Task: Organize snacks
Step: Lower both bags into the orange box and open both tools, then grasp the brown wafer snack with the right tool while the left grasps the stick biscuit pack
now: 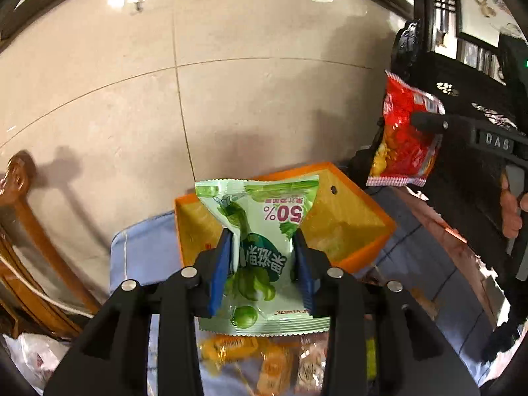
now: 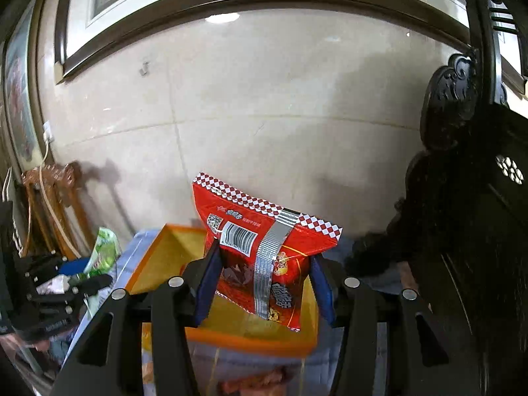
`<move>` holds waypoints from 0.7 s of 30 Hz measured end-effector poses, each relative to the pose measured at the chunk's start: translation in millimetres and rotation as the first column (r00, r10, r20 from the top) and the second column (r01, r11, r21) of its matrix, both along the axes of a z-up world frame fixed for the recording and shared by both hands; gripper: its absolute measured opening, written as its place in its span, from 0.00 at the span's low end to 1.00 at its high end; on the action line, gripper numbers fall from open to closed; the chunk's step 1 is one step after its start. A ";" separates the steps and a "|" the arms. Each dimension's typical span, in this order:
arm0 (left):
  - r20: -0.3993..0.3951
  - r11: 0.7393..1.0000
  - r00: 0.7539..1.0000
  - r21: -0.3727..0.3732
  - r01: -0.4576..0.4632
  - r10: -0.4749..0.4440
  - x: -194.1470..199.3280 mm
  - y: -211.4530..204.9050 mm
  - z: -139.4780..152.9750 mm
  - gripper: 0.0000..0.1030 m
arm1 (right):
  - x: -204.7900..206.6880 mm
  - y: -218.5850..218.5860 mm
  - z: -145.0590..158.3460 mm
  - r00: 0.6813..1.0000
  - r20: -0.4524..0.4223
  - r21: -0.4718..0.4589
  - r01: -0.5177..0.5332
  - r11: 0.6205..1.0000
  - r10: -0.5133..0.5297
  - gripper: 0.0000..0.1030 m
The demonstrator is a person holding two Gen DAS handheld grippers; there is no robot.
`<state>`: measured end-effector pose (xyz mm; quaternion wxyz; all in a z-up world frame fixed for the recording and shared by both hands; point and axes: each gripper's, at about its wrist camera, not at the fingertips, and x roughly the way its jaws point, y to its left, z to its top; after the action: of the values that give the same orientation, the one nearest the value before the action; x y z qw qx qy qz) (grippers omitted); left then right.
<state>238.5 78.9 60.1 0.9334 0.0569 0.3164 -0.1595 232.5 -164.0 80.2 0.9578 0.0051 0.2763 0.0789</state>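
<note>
Left tongs [image 1: 262, 247] pinch green packet [image 1: 260, 231]; right tongs [image 2: 264, 270] pinch red packet [image 2: 264, 247] over orange box [image 2: 158, 254].

We read "50%" in pink, upside down, on the green snack packet [image 1: 264, 250]. White letters "DAS" stand on the right gripper [image 1: 425, 122]. The red snack bag [image 2: 267, 257] carries a barcode whose digits we cannot read.
</note>
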 end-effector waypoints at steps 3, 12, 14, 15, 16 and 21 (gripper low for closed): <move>0.004 1.000 1.000 0.023 -0.001 0.001 19.0 -10.8 2.1 0.37 | 23.5 0.6 -0.3 1.000 -0.002 -0.001 0.001 1.000 -0.001 0.54; 0.055 0.962 0.997 0.272 0.038 -0.055 18.1 -22.1 -28.1 0.96 | 48.6 -17.7 -38.6 0.983 -0.184 -0.001 -0.019 1.000 0.018 0.97; 0.025 0.954 0.998 0.297 0.046 -0.056 5.7 -19.0 -39.0 0.96 | 36.1 -26.9 -51.6 0.973 -0.231 0.000 -0.025 1.000 0.024 0.97; 0.004 0.951 0.998 0.303 0.060 -0.064 -3.9 -15.9 -45.6 0.96 | 31.3 -30.2 -57.9 0.968 -0.248 0.004 -0.030 1.000 0.030 0.97; -0.022 0.946 0.997 0.313 0.083 -0.080 -17.6 -13.4 -54.7 0.96 | 21.0 -32.1 -67.8 0.960 -0.275 0.005 -0.044 0.999 0.043 0.97; -0.080 0.919 0.987 0.361 0.159 -0.139 -70.6 -3.4 -107.5 0.96 | -17.7 -21.5 -130.4 0.911 -0.406 -0.054 -0.098 0.994 0.068 0.97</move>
<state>167.9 75.5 -47.4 0.8828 0.2498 0.3598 -0.1696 214.8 -185.5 -50.2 0.8756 -0.0258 0.4704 0.1066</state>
